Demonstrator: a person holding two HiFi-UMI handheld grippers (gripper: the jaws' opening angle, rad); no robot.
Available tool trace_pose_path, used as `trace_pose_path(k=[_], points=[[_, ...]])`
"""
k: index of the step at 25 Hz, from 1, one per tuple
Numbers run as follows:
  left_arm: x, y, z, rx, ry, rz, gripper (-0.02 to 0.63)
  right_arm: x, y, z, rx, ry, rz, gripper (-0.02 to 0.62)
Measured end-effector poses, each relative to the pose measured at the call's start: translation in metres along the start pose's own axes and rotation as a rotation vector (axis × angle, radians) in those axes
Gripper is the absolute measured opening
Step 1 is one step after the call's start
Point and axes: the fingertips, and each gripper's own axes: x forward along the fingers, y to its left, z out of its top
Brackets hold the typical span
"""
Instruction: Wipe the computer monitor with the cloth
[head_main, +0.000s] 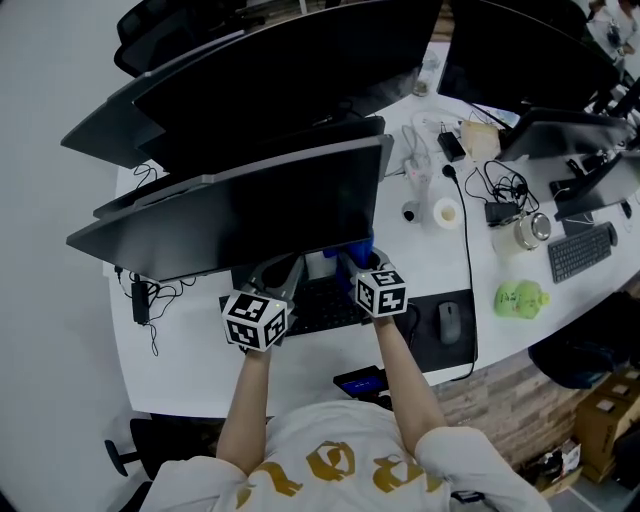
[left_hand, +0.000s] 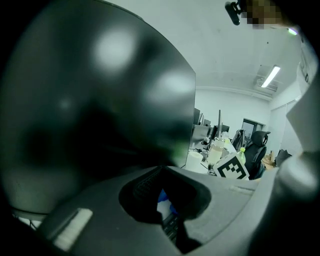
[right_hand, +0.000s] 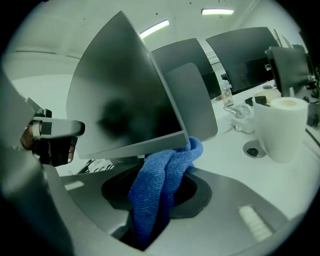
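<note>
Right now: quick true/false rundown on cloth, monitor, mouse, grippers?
1. The right gripper grips the cloth. True.
2. The monitor is lit. False: its screen is dark.
3. The cloth sits at the monitor's bottom edge. True.
4. The mouse lies left of the keyboard. False: it lies to the keyboard's right.
5. The left gripper grips the cloth too. False: nothing is between its jaws.

Dim, bluish; ceiling strip lights (left_hand: 270, 76) overhead; soft glare on monitor (left_hand: 95, 105); fisheye corners black.
</note>
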Motion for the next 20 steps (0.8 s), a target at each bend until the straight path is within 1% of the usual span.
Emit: trace_pose_path(k=[7,20], points=[[-0.019,0.023,-0.015,-0.046,0.008,0.027,0.0,0.009,0.019,-0.005,-0.024,0.012,0.003,0.155],[-0.055,0.058,-0.032,-0.09,-0.009,0.044,0.0,0.029,0.06,-0.015,-0.059,0.034,0.004,0.155]])
